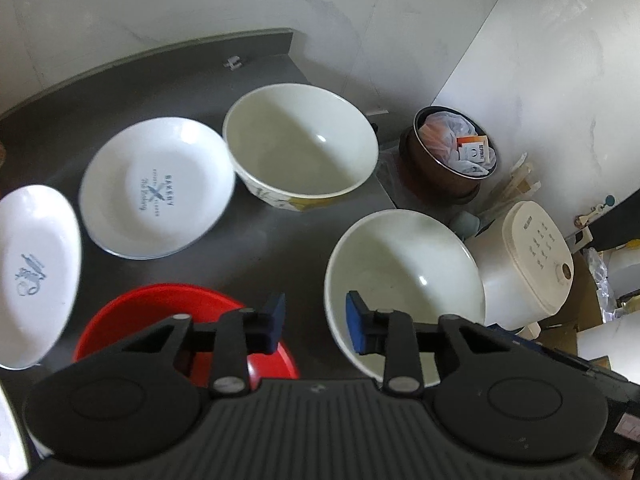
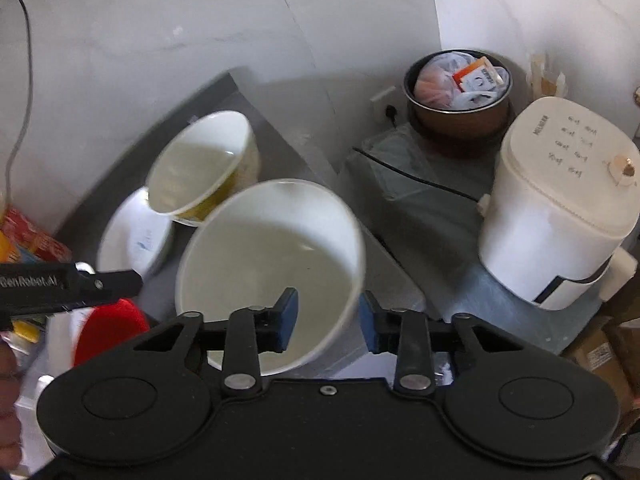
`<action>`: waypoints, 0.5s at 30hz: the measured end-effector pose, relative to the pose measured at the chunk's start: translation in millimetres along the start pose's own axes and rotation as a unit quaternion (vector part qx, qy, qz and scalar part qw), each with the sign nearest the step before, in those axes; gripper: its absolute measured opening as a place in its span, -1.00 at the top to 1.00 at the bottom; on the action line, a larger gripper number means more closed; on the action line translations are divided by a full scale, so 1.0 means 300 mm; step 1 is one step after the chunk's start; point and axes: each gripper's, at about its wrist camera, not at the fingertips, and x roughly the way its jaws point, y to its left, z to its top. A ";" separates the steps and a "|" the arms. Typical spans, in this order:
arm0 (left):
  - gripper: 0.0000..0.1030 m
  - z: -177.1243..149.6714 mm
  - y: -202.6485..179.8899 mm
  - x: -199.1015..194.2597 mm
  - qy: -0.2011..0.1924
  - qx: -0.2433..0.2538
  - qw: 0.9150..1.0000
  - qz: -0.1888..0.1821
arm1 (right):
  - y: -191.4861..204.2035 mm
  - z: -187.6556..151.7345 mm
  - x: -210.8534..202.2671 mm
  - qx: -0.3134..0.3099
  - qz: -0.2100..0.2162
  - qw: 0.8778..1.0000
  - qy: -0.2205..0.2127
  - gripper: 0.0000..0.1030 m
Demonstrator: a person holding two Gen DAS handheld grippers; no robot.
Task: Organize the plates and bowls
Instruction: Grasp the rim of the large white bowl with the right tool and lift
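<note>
On the grey counter [image 1: 256, 240] stand a near white bowl [image 1: 404, 276], a far bowl with yellow print [image 1: 300, 148], a round plate with blue lettering [image 1: 156, 188], an oval plate [image 1: 32, 272] and a red bowl [image 1: 160, 312]. My left gripper [image 1: 316, 322] is open above the gap between the red bowl and the near white bowl, holding nothing. My right gripper [image 2: 328, 320] is open and straddles the right rim of the near white bowl [image 2: 260, 264]: one pad inside, one outside, not clamped. The far bowl [image 2: 200, 168] and the round plate [image 2: 132, 236] lie beyond it.
Right of the counter edge, lower down, sit a white rice cooker [image 1: 532, 264] [image 2: 560, 200] and a brown pot [image 1: 452, 156] [image 2: 456, 92] stuffed with bags. White walls close the back and right. A hand [image 2: 8, 380] and the left gripper's body [image 2: 72, 284] show at left.
</note>
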 end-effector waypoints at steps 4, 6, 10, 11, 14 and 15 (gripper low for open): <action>0.53 0.013 -0.015 0.058 0.017 -0.007 1.000 0.006 | -0.026 0.011 0.022 0.000 0.012 1.000 0.010 0.45; 0.54 0.017 -0.017 0.085 0.024 -0.011 1.000 0.009 | -0.042 0.019 0.034 -0.002 0.013 1.000 0.016 0.46; 0.54 0.021 -0.018 0.139 0.041 -0.021 0.999 0.015 | -0.054 0.026 0.064 -0.006 0.019 0.999 0.026 0.51; 0.54 0.022 -0.015 0.150 0.043 -0.025 0.999 0.013 | -0.055 0.029 0.072 -0.007 0.021 0.999 0.029 0.51; 0.55 0.023 -0.021 0.179 0.043 -0.027 0.999 0.021 | -0.054 0.031 0.093 -0.008 0.014 0.999 0.032 0.53; 0.60 0.027 -0.025 0.190 0.042 -0.028 0.998 0.023 | -0.055 0.031 0.100 -0.006 0.012 0.999 0.032 0.58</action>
